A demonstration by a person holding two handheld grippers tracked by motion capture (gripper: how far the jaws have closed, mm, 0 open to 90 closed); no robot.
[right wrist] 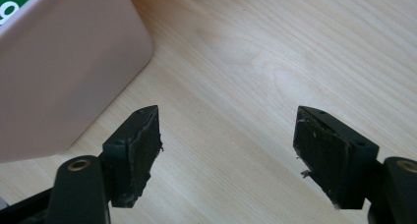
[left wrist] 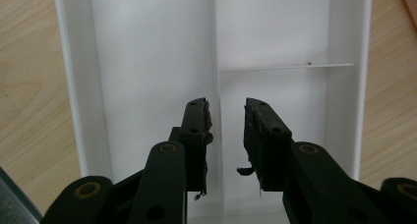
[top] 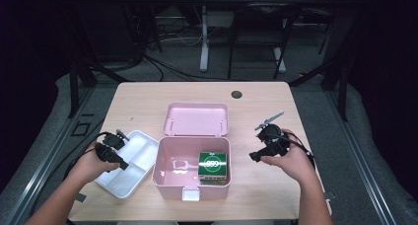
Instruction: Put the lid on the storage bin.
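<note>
The left gripper [top: 112, 153] hung over the white divided tray [top: 129, 181], which lay on the tabletop [top: 148, 99] just left of the open pink box [top: 165, 178]. In the left gripper view its fingers [left wrist: 196, 130] stood a little apart, one on each side of the tray's long central divider [left wrist: 215, 62], pads not yet pressing on it; nothing was held. The step in hand looked like a grasp of that thin wall. To do it well, the fingers should come down squarely astride the divider, deep enough for the pads to bite on flat plastic (a shallow pinch on a thin wall would likely slip), then close evenly so the tray is not pushed sideways into the box.

The tray's long axis ran diagonally in the high view, from its near corner by the person's left forearm up and away toward the far left; the divider followed that axis, with a short cross wall on one side.

The right gripper [top: 263, 145] hovered right of the box, its fingers [right wrist: 140, 145] wide apart and empty over bare wood.
</note>
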